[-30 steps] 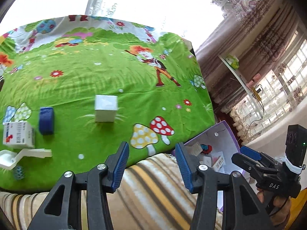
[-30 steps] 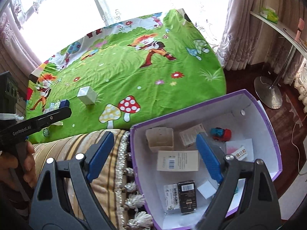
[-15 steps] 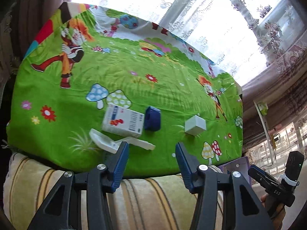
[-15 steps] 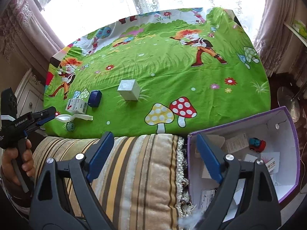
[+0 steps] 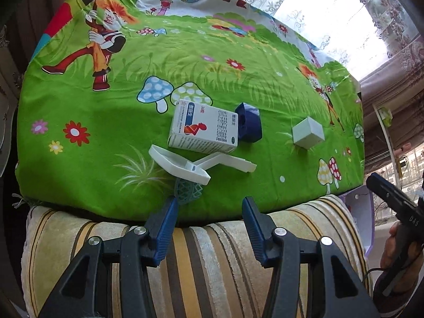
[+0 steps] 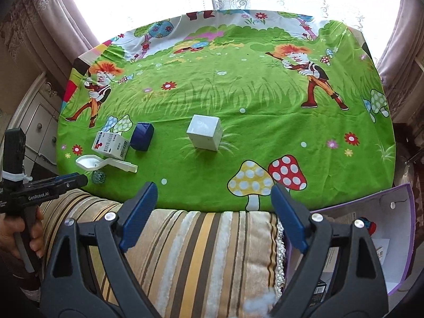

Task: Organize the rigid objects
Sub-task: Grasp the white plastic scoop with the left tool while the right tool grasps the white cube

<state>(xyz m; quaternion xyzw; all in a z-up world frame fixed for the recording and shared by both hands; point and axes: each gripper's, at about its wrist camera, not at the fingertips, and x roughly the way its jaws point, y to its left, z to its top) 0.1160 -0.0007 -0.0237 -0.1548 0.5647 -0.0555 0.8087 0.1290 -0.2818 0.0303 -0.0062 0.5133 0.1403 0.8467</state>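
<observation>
Nearby, medicine carton [image 5: 204, 129] touches white scoop [image 5: 185, 167].

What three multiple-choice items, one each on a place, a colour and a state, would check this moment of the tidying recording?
1. Where does the white cube box stand?
A. on the green cloth, apart from the other items
B. inside the purple box
C. on the striped cushion

2. What colour is the small case beside the medicine carton?
A. red
B. dark blue
C. yellow

3. What is the state of the left hand-held gripper?
A. shut on the scoop
B. shut on the carton
C. open, holding nothing

Answers: 1 A, it stands alone on the cloth; 2 B, its shell is dark blue; 3 C, only cushion and cloth show between its fingers.
</observation>
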